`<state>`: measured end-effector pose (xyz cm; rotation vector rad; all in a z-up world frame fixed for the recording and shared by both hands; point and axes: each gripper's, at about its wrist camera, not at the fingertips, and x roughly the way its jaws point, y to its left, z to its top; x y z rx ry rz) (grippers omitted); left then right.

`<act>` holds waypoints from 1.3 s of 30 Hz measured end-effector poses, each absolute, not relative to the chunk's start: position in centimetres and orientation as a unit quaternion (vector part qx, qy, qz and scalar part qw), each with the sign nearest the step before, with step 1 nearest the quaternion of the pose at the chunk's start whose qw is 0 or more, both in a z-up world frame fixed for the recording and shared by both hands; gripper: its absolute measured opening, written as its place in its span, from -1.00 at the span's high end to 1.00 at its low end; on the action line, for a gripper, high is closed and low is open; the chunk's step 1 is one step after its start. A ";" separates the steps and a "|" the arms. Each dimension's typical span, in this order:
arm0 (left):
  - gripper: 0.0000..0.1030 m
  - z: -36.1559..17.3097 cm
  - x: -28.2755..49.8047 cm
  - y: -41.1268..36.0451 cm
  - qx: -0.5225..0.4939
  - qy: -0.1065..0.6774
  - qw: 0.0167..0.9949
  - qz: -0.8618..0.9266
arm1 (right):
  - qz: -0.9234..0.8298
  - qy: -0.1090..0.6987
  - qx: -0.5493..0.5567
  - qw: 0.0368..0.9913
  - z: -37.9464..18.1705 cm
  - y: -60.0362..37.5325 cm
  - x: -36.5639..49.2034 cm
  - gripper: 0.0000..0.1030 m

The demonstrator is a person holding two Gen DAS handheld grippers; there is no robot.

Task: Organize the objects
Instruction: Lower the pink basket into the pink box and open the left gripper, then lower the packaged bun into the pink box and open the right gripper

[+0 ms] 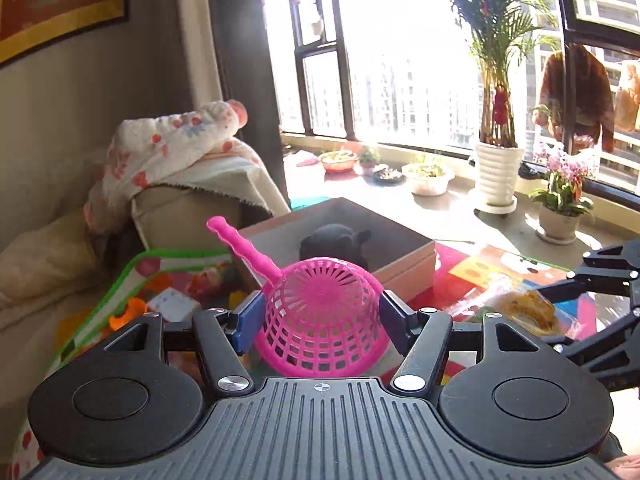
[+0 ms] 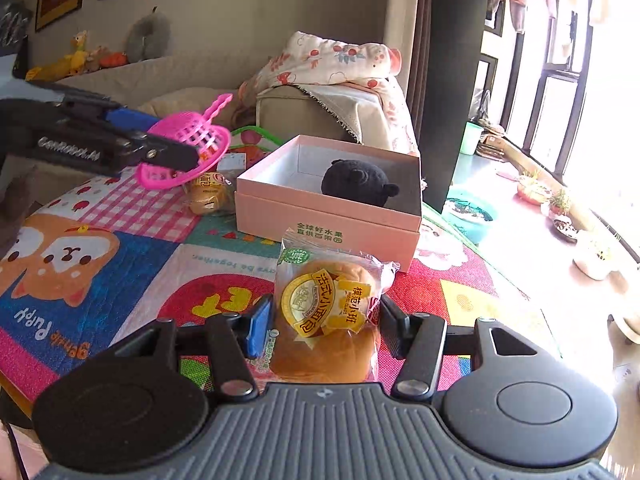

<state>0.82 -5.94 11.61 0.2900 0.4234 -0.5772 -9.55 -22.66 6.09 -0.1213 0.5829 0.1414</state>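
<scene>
My left gripper (image 1: 320, 312) is shut on a pink plastic strainer (image 1: 320, 312), bowl upside down, handle pointing up and to the left. It hangs above the colourful play mat, short of the open pink box (image 1: 404, 268). From the right wrist view the same strainer (image 2: 188, 140) hangs in the left gripper (image 2: 176, 148), left of the box (image 2: 328, 216). A black plush toy (image 2: 358, 182) lies inside the box. My right gripper (image 2: 324, 324) is shut on a wrapped bread bun (image 2: 324, 320), held above the mat just in front of the box.
A second wrapped bun (image 2: 208, 194) lies on the mat (image 2: 120, 264) left of the box. A sofa with a folded blanket (image 2: 332, 64) stands behind it. Potted plants (image 1: 496, 176) and bowls line the window sill on the right.
</scene>
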 end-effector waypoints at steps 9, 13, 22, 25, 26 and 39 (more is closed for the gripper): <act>-0.33 8.2 12.3 -11.7 0.110 0.219 0.923 -0.296 | 0.051 0.279 -0.022 0.959 4.7 -24.9 -9.3 -0.06; -0.27 5.6 12.9 -12.4 0.138 0.239 0.915 -0.295 | 0.042 0.292 -0.013 0.955 3.9 -25.8 -9.0 -0.06; -0.28 6.3 8.3 -8.4 0.134 0.214 0.932 -0.262 | 0.052 0.298 -0.009 0.953 3.6 -25.1 -7.8 -0.06; -0.26 6.4 6.7 -5.4 0.066 0.241 0.935 -0.252 | 0.051 0.288 -0.024 0.956 4.6 -24.5 -6.8 -0.06; -0.25 6.2 6.1 -4.4 0.042 0.254 0.934 -0.249 | 0.051 0.282 -0.029 0.958 5.0 -24.3 -6.3 -0.06; -0.22 3.4 0.5 3.2 -0.056 0.301 0.928 -0.213 | 0.087 0.369 -0.011 0.925 8.9 -23.4 8.6 -0.07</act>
